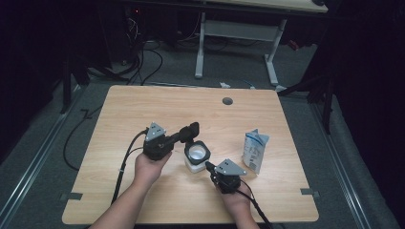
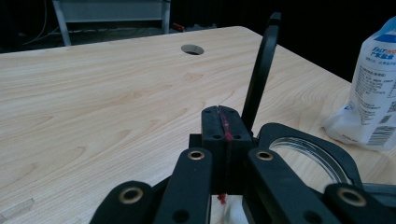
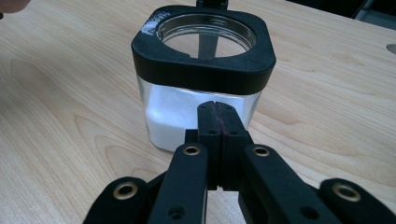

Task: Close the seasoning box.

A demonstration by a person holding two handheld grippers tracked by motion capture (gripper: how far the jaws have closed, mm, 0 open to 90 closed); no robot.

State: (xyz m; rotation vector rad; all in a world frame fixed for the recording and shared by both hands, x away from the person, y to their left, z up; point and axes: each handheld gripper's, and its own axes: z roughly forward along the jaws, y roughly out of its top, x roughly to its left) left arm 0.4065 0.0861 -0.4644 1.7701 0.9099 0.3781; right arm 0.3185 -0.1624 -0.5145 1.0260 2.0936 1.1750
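1. Dark room, cables on a grey floor and the legs of a white desk at the back — in front, a pale wooden table [image 1: 143,109] with a round cable hole near its far edge.

2. Near the table's middle stands a square glass jar [image 1: 196,158] with a black collar. Its mouth is open, and its hinged black lid [image 2: 261,70] stands upright at the rim. White powder fills the lower part of the jar [image 3: 187,121].

3. To the jar's right, apart from it, a white and blue pouch [image 1: 254,150] stands on the wood, unheld.

4. The left gripper [image 1: 191,131], held in the person's left hand, reaches in from the left, its tip at the jar's far rim beside the raised lid. In the left gripper view its jaws are pressed together with nothing between them.

5. The right gripper [image 1: 209,166], in the right hand, points at the jar's near side, its tip just short of the glass or perhaps touching it — I cannot tell which. Its jaws are also clenched on nothing.

6. Progress, as a judgement: the jar already stands open. Whether powder is yet to be poured from the pouch, or the lid is about to be pushed down, cannot be told — neither gripper grasps anything.
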